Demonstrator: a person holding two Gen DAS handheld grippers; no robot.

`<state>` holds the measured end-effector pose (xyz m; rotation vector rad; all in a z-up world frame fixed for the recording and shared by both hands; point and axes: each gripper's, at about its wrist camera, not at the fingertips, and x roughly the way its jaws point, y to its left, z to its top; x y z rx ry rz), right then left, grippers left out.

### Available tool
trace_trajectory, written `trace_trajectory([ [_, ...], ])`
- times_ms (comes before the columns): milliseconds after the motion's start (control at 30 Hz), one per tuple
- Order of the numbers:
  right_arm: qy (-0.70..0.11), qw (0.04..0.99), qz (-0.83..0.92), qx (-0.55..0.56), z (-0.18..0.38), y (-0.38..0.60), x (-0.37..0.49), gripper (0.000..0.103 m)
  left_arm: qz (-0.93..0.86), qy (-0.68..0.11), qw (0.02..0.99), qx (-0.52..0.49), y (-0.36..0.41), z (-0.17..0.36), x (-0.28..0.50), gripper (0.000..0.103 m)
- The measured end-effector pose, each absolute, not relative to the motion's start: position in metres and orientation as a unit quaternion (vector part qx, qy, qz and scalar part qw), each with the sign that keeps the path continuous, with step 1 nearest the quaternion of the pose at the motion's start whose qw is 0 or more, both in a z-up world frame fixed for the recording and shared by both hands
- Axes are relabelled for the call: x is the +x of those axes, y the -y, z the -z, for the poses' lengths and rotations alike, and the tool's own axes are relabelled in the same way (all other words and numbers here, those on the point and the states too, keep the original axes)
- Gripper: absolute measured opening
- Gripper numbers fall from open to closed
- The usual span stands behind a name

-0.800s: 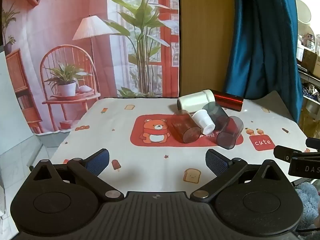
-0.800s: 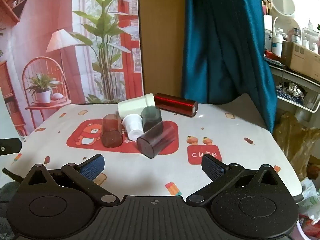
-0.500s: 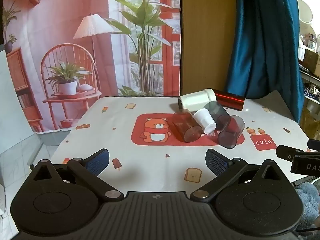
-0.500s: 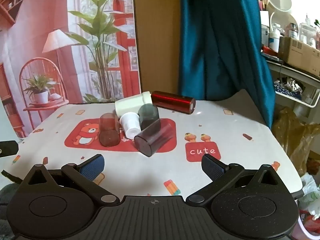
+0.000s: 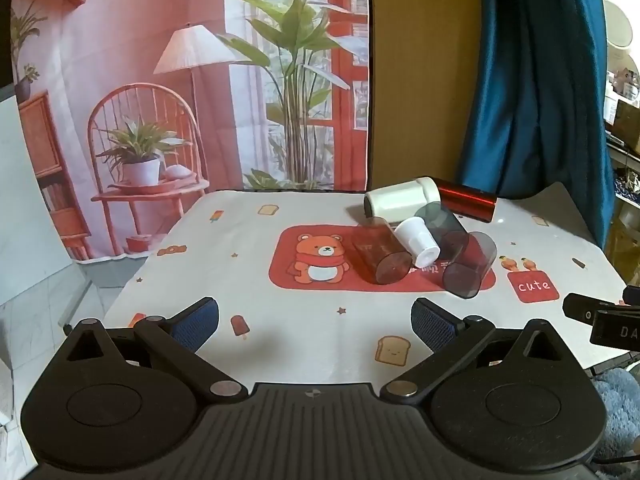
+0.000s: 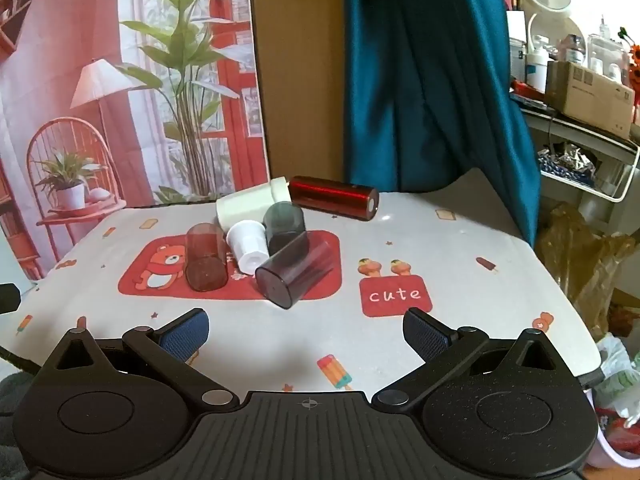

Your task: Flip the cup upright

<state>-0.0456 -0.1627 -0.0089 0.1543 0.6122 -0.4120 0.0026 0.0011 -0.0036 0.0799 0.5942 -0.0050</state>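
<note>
Several cups lie on their sides in a cluster on the table's red bear mat. There is a brown translucent cup (image 5: 380, 256) (image 6: 205, 258), a small white cup (image 5: 417, 240) (image 6: 249, 246), two smoky grey cups (image 5: 468, 266) (image 6: 294, 270), a large white cup (image 5: 400, 200) (image 6: 252, 204) and a shiny red cylinder (image 5: 466, 202) (image 6: 334, 198). My left gripper (image 5: 314, 322) is open and empty, near the table's front edge. My right gripper (image 6: 306, 334) is open and empty, in front of the cluster.
The table carries a white printed cloth (image 5: 280, 320). A printed backdrop (image 5: 160, 80) and a blue curtain (image 6: 420, 80) hang behind it. Shelves with clutter (image 6: 580, 80) stand to the right. The right gripper's body shows at the right edge of the left wrist view (image 5: 600, 320).
Both grippers have drifted slightly; the cups sit a little lower and nearer in the right wrist view. No cup has moved on the table. Both grippers stay open.
</note>
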Motion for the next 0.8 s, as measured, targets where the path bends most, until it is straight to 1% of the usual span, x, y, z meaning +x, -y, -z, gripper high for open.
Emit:
trace_trajectory([
  [800, -0.307, 0.926, 0.203, 0.086, 0.013, 0.1675, -0.0445, 0.103, -0.001, -0.3, 0.953, 0.033, -0.0011, 0.0056, 0.0052, 0.103],
])
